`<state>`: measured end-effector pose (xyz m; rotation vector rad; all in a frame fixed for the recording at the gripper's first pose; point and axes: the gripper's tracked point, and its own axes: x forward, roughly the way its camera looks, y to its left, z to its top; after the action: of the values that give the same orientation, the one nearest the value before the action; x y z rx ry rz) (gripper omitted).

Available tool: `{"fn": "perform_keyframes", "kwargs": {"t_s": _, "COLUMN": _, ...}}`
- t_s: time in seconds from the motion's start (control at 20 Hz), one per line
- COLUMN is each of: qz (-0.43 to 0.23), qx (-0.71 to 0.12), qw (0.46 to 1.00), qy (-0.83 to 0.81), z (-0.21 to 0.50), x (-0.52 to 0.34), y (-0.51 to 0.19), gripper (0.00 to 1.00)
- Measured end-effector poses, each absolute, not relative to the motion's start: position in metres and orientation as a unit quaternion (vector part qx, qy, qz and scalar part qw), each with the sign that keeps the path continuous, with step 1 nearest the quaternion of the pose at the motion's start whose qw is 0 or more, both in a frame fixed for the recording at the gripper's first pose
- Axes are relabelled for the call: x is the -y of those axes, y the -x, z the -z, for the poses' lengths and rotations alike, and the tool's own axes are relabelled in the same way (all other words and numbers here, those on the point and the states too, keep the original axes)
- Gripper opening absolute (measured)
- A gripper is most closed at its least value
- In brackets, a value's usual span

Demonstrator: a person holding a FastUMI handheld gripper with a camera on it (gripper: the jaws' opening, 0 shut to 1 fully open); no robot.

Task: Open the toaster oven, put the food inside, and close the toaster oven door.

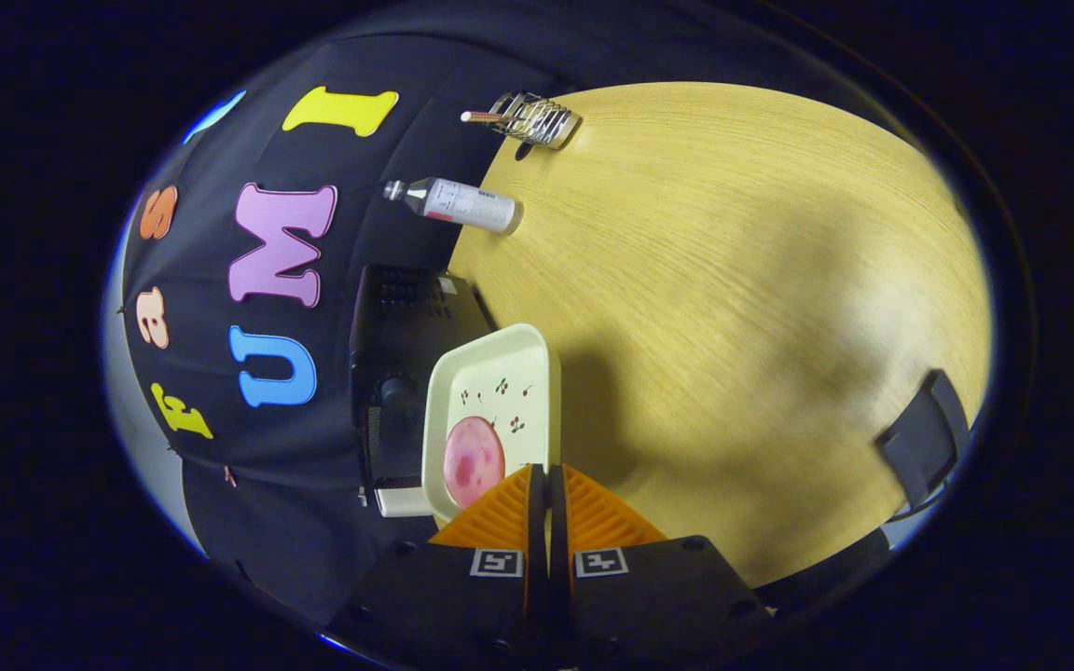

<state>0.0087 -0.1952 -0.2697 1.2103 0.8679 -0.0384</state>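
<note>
A cream square plastic tray bearing a pink ham slice is pinched by its edge in the closed gripper jaws, near the black toaster oven.

Tray edge between the tool fingers, food on it, toaster oven just beyond.

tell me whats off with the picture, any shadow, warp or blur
Gripper view: fisheye warp bends the table edge into a curve and the scene sits rotated sideways; broad soft shadows fall on the table beside the tray and further right; the oven is dark with little detail; the bottle and rack look sharp; the gripper is shut on the tray's rim.
</note>
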Motion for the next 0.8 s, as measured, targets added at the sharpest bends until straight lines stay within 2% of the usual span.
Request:
{"fn": "perform_keyframes", "kwargs": {"t_s": 0.4, "qz": -0.017, "qx": -0.382, "qw": 0.745, "qy": -0.546, "z": 0.255, "x": 0.094, "y": -0.002, "gripper": 0.06}}
{"fn": "perform_keyframes", "kwargs": {"t_s": 0.8, "qz": -0.016, "qx": -0.368, "qw": 0.748, "qy": -0.552, "z": 0.268, "x": 0.02, "y": -0.063, "gripper": 0.06}}
